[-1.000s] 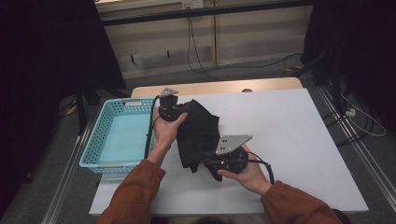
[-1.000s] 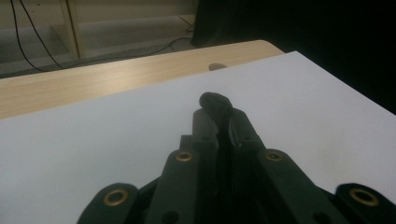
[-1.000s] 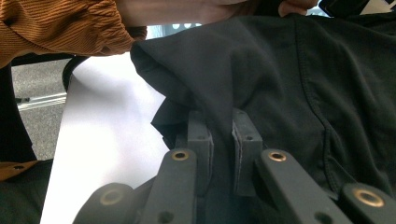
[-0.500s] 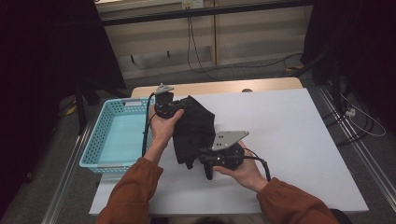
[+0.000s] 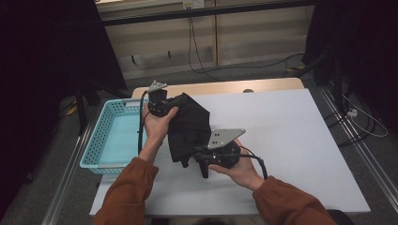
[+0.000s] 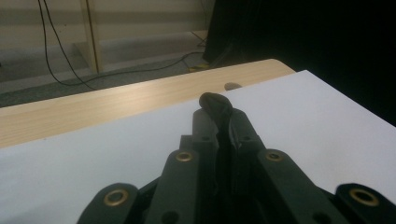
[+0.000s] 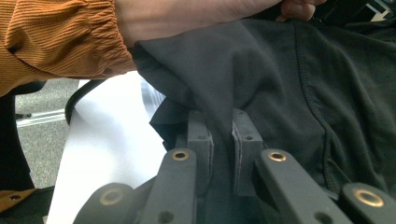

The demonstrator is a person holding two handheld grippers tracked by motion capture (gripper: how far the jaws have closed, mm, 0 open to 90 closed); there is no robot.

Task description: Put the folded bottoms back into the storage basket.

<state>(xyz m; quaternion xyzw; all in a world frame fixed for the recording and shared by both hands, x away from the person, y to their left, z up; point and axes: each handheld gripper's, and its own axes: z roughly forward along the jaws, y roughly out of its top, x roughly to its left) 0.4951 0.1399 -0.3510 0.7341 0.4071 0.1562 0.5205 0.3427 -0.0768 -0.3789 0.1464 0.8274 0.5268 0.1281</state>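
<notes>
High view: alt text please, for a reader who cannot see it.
A person holds a black garment up over a white table, the left tongs and right tongs both clamped on it. A light blue basket sits at the table's left edge.

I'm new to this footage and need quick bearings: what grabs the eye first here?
A dark grey cloth garment held up over the middle of the white table, stretched between two black hand-held grippers: the left gripper is pinching one edge at the far side, and the right gripper is clamped on a fold nearer the person. Next comes the light blue plastic basket sitting at the table's left edge.
</notes>
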